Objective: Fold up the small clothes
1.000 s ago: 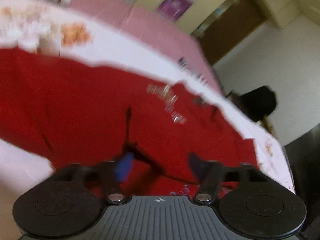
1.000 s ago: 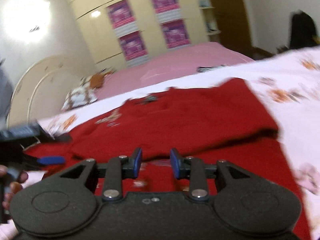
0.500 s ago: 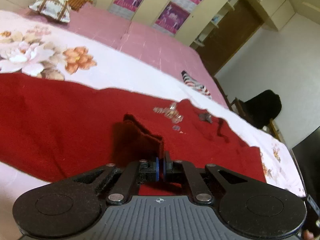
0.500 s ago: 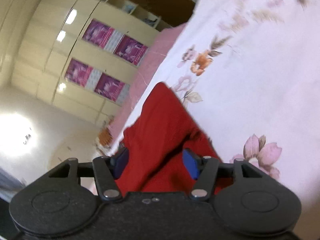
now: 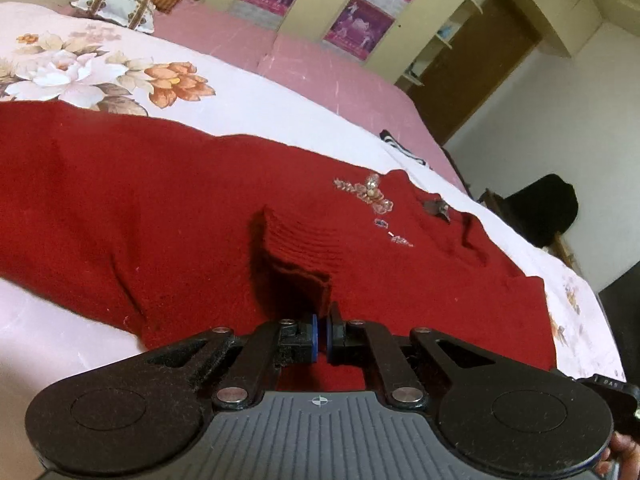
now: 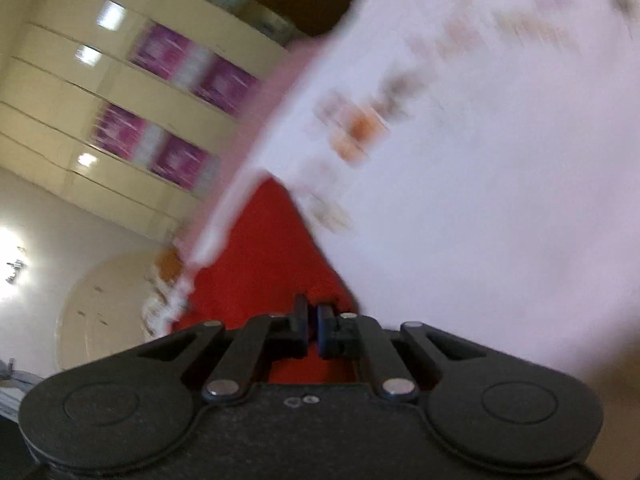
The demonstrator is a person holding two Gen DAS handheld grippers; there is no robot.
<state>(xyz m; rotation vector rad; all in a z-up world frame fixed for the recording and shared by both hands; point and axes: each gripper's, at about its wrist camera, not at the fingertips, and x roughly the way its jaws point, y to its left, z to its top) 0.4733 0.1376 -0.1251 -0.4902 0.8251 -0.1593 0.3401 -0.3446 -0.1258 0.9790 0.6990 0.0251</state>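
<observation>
The red sweater (image 5: 192,208) lies spread across the floral bedsheet (image 5: 100,76), filling the left wrist view from 9 o'clock to 3 o'clock, with its beaded trim (image 5: 366,194) toward 1 o'clock. A ribbed cuff or hem edge (image 5: 304,248) stands raised at the centre of that view, directly ahead of your left gripper (image 5: 322,338).

Changes over the last second:
1. Your left jaws stood wide apart one second ago. They closed half a second ago and now sit nearly together, clamped on the raised edge, with red knit pinched between the blue pads (image 5: 315,338).
2. Your right jaws were apart around a fold of the sweater half a second ago. They are now drawn almost together on red fabric (image 6: 264,264) at 6 o'clock in the right wrist view.
3. The right wrist view has tilted and is motion-blurred, which indicates your right gripper (image 6: 312,328) is travelling.

Judged from this, both grasps are secured and the fold stroke is under way. The blur leaves uncertain how much cloth the right jaws hold.

The pink mattress (image 5: 320,68) and a patterned pillow (image 5: 116,4) lie beyond the sweater at 12 and 11 o'clock. A striped item (image 5: 400,148) rests on the bed at 1 o'clock, well apart from the sweater.
</observation>
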